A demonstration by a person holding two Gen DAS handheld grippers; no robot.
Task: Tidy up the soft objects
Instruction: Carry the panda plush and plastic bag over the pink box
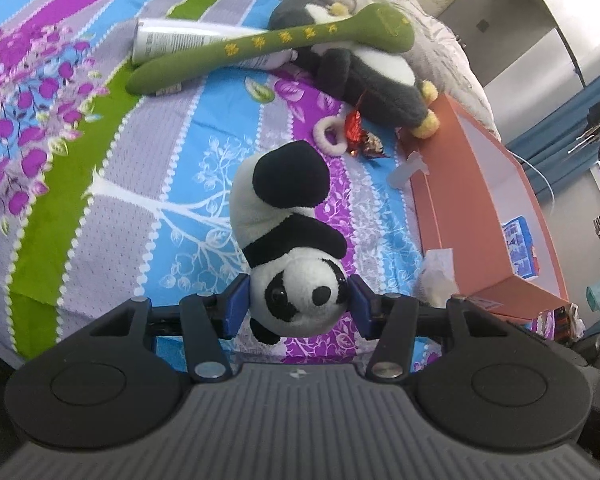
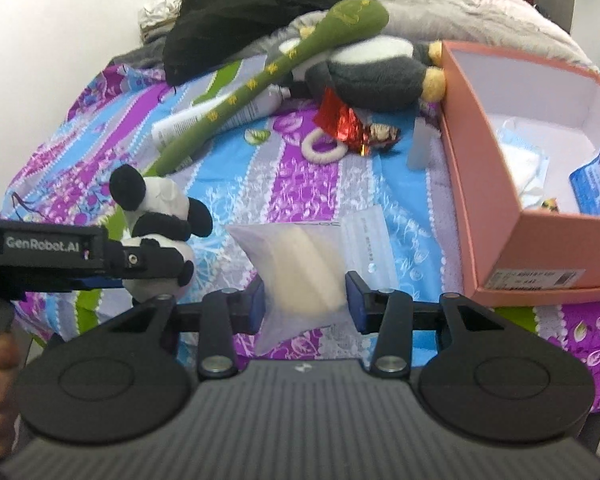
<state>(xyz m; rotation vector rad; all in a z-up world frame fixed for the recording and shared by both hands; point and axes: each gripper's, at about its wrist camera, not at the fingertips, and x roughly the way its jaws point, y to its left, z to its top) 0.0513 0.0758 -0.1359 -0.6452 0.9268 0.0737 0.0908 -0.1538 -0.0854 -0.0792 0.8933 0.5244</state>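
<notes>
Left claw [image 1: 298,306]: panda [image 1: 290,240] is clamped by the head between the blue pads, body hanging free above the bed [image 1: 112,184].
Right claw [image 2: 306,306]: pouch [image 2: 304,276] is pinched at half width and carried clear of the bed.
Box [image 2: 496,208]: sits open at the right, partly filled, likely the drop target.
Left out: green plush [image 2: 260,80] and grey plush [image 2: 376,72] lie by the pillows.
Risk: the panda may slip, being squashy and held only at the head.
Risk: the slick pouch could slide out if swung fast.
Risk: the two claws could be knocked together over the box.
</notes>
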